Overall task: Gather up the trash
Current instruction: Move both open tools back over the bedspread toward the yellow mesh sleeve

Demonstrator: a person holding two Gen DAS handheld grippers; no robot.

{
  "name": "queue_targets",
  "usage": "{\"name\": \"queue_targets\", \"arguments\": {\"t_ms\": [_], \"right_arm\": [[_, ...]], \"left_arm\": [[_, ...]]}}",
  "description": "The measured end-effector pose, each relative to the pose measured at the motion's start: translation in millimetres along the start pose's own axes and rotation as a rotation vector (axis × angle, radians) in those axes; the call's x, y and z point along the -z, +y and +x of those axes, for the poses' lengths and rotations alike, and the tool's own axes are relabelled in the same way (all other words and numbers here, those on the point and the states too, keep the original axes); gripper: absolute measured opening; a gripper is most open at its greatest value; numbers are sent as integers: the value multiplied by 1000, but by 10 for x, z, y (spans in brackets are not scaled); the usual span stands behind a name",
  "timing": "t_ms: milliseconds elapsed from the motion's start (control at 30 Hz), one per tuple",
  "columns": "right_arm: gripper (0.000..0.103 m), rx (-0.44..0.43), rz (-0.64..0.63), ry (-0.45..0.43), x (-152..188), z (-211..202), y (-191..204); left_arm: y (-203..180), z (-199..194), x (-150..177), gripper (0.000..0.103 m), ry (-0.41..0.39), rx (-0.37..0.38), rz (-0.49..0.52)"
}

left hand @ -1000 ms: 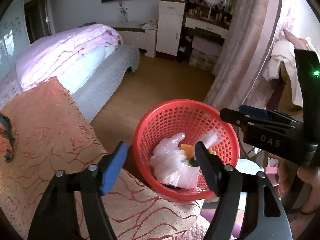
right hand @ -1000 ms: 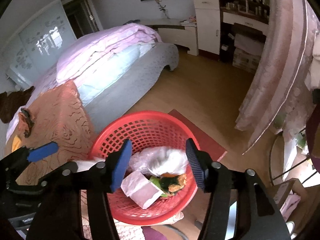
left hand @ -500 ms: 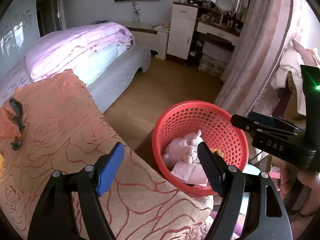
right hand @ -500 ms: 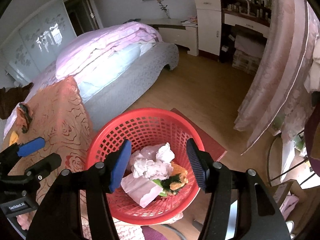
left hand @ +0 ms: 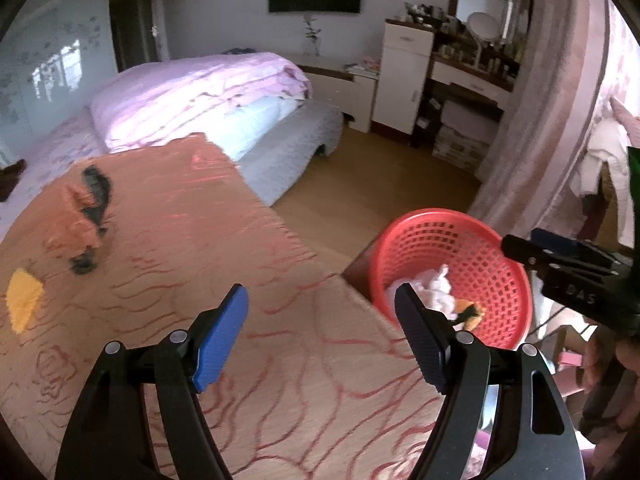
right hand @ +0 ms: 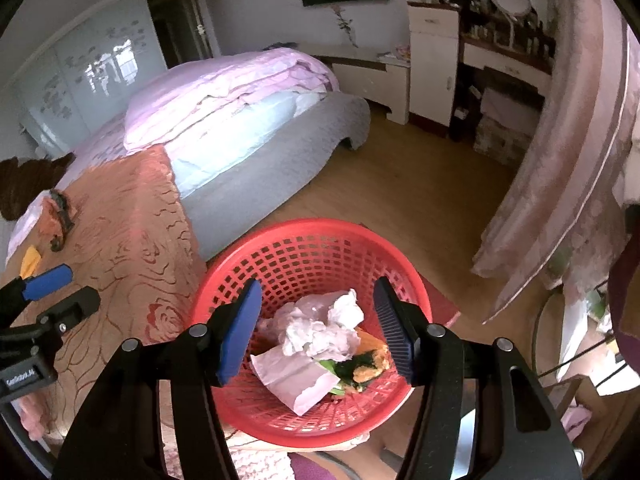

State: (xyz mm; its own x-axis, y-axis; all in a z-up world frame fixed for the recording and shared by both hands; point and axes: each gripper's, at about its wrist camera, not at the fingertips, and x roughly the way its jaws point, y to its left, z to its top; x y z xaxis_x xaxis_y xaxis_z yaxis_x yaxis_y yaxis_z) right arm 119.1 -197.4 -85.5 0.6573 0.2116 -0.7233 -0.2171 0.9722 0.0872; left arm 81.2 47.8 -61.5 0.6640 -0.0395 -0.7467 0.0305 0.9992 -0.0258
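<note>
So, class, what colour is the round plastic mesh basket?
Red, clearest in the right wrist view.

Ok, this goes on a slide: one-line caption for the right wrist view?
Open right gripper poised above a red basket holding crumpled tissue and food scraps, beside a rose-patterned table.
</note>
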Motion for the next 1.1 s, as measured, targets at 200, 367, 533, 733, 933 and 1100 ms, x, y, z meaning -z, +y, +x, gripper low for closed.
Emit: {"name": "queue_targets", "arguments": {"t_ms": [200, 367, 533, 733, 933, 1100], "right_arm": [[66, -20, -67, -48, 6, -111, 257], [74, -61, -117, -76, 33, -181, 533], [79, -115, -191, -79, 132, -163, 892], [82, -192, -235, -81, 212, -139, 1302], [82, -242, -260, -60, 235, -115, 1541], [82, -243, -264, -30, 246, -55, 1589]], "left_arm": [[270, -140, 60, 73, -29, -63, -58], [577, -267, 106, 74, -52, -124, -122], [922, -342, 133, 74, -56, -185, -188], [1461, -476, 161, 74, -64, -293, -275], [2219, -516, 150, 74, -33, -415, -390], [2704, -380, 87, 74, 26, -432, -450]]}}
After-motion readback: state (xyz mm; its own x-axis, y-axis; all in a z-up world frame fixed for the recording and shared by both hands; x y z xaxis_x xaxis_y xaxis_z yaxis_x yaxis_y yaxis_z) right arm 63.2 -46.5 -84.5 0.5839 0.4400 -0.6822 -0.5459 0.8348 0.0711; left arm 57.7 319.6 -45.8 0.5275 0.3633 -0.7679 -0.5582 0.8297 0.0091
